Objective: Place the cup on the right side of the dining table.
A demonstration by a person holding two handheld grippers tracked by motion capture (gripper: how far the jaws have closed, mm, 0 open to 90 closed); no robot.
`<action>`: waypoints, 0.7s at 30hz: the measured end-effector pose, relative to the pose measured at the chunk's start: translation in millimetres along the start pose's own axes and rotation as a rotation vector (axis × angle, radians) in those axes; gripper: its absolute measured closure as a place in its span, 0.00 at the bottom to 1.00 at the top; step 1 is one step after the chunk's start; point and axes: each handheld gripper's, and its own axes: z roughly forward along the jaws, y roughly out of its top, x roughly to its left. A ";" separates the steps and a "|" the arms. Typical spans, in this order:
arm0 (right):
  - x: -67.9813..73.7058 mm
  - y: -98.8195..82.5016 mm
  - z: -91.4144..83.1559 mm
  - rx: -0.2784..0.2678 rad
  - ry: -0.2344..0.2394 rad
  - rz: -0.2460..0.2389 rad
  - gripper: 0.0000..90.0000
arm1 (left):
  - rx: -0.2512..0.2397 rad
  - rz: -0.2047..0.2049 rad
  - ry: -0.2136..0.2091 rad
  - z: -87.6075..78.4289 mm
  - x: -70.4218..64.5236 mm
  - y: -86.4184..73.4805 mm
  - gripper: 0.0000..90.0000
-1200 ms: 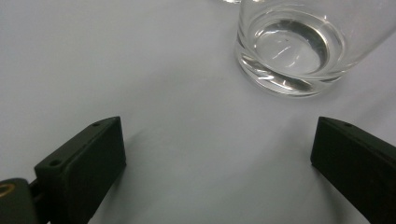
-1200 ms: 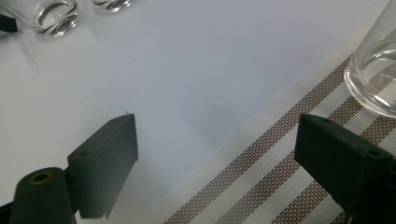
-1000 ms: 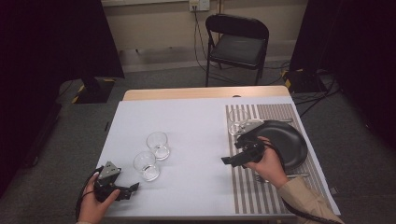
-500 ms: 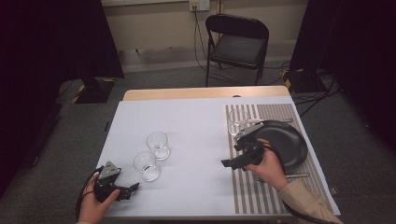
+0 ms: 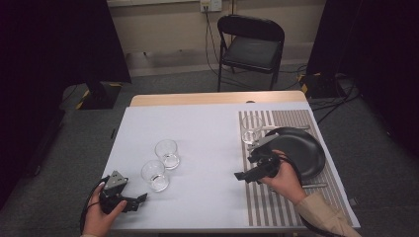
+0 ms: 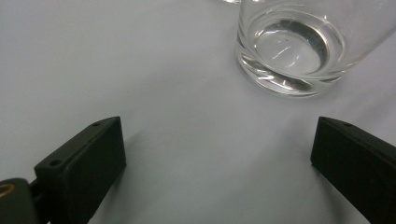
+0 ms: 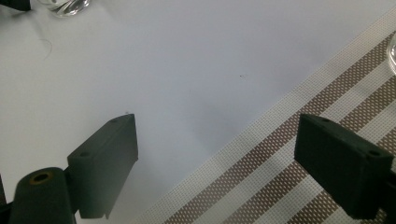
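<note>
**Both grippers low over the bench, fingers spread, nothing held**

The bench (image 5: 207, 123) carries a white cover, with a strip of bare wood along its far edge; on its right part lies a brown-and-white striped placemat (image 5: 276, 207); a black plate (image 5: 301, 150) sits on that mat, and a clear tumbler (image 5: 252, 129) stands at the mat's far left corner, just beside the plate.

Two more clear glasses stand on the white cover left of centre, close together but apart; the nearer glass (image 5: 155, 175) is toward the person, the farther glass (image 5: 167, 154) just behind it and to its right.

The left gripper (image 5: 134, 201) is held by the left hand (image 5: 99, 217) at the bench's near left edge, pointing right, a grey three-cornered plate on top; in the left gripper view its fingers (image 6: 86, 163) are released and wide apart over bare white cover, with the base of the nearer glass (image 6: 292, 51) ahead of them and toward the right finger, not between them.

The right gripper (image 5: 244, 175) is held by the right hand (image 5: 284, 177) at the mat's left edge, beside the plate, pointing left; in the right gripper view its fingers (image 7: 107, 158) are also released and wide apart, gripping nothing; the left finger is over white cover, the right one over the placemat (image 7: 280, 177).

A black folding chair (image 5: 252, 47) stands beyond the bench.
</note>
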 end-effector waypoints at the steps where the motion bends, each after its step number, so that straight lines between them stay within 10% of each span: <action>1: 0.1 -0.5 0.2 -0.002 -0.002 0.001 0.14 | 0.000 0.001 0.001 0.0 0.0 0.0 0.03; 21: 4.1 -9.8 3.6 0.006 0.014 0.003 0.14 | 0.000 0.000 0.001 0.0 0.0 0.0 0.03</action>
